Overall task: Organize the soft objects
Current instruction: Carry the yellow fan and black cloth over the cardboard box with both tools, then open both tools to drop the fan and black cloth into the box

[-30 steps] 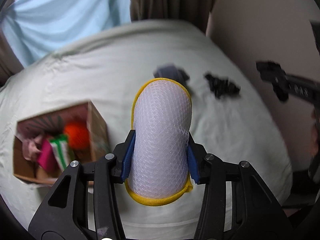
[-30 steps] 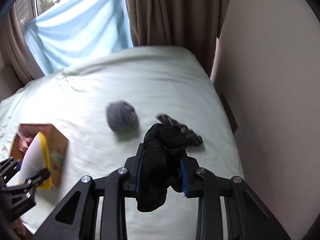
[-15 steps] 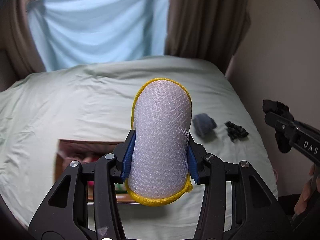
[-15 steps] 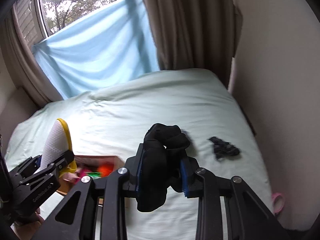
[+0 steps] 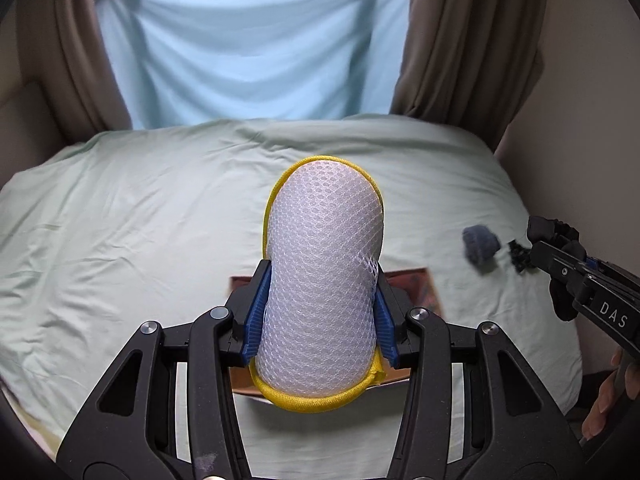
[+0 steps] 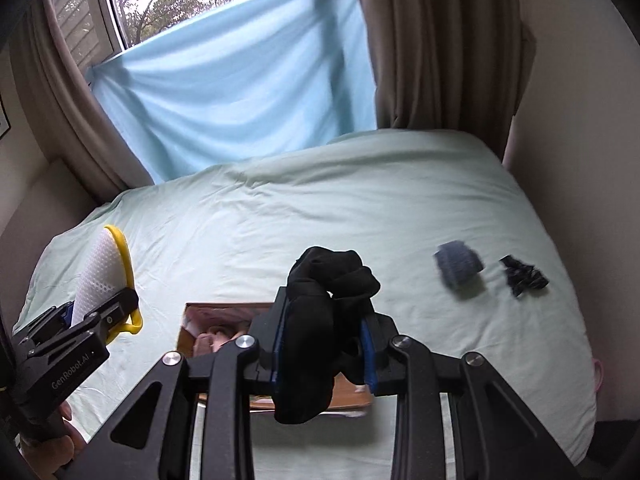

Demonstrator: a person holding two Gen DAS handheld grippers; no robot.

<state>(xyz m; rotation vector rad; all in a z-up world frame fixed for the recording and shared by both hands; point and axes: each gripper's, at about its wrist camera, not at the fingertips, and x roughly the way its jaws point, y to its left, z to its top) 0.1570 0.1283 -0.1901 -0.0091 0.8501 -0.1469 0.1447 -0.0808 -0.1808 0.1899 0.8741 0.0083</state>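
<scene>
Both grippers have swung over the box | left wrist: left gripper [image 5: 320, 320] clamps mesh sponge [image 5: 322, 292] above box [image 5: 416, 284] | right wrist: right gripper [image 6: 324, 350] clamps black cloth [image 6: 320, 320] over box [image 6: 208, 320]; grey ball [image 6: 458, 266] and black scrap [image 6: 522, 274] lie right of box on bed [image 6: 320, 200].
</scene>
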